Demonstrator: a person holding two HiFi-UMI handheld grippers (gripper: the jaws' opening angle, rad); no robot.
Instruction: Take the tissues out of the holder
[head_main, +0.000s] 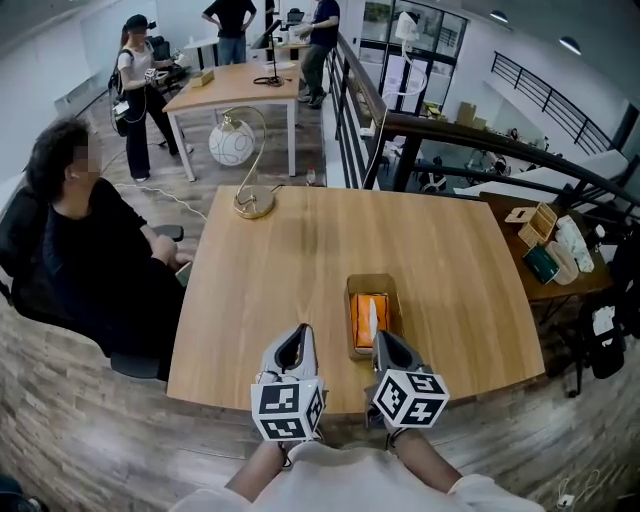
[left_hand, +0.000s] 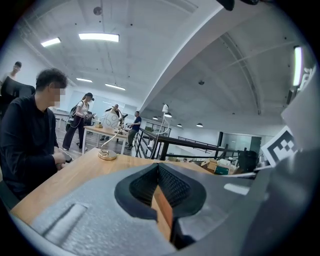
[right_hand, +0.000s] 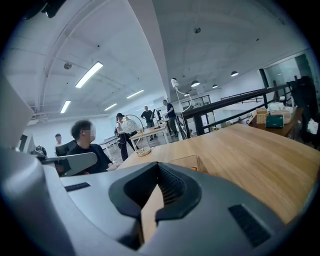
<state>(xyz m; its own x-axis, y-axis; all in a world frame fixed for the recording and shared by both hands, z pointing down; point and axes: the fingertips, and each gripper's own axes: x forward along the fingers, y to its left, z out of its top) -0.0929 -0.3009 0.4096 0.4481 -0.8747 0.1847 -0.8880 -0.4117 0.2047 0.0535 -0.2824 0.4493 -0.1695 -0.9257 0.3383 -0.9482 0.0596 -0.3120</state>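
Currently Listed: Two Closed Tongs, One Holder, Tissues Not Yet Taken Out

Left tongs (head_main: 302, 330), one: the jaws are pressing together on nothing, and the tongs are hovering over the near table edge, left of the holder.

Right tongs (head_main: 381, 338), one: the jaws are likewise meeting fully and carrying nothing, and the tongs are sitting just beside the holder's near end.

Tissue holder (head_main: 351, 300), one, wooden and open-topped: it is lying on the table (head_main: 450, 250) directly ahead of the right tongs.

Tissues (head_main: 371, 318), one orange pack with a white sheet showing at its middle: they are resting inside the holder, untouched.

Handling note, offered as judgement: the right tongs are needing to open before reaching in. Pinching the white sheet, or the pack's long sides, from above and lifting straight up is looking soundest. The left tongs could be steadying the holder's rim so it is not rising too.

Further items:
- Desk lamp (head_main: 252, 203), one, standing at the far table edge.
- Seated person (head_main: 85, 250), one, sitting at the table's left side.
- Standing people (head_main: 137, 90), three, gathering around a second table (head_main: 235, 82) well apart.
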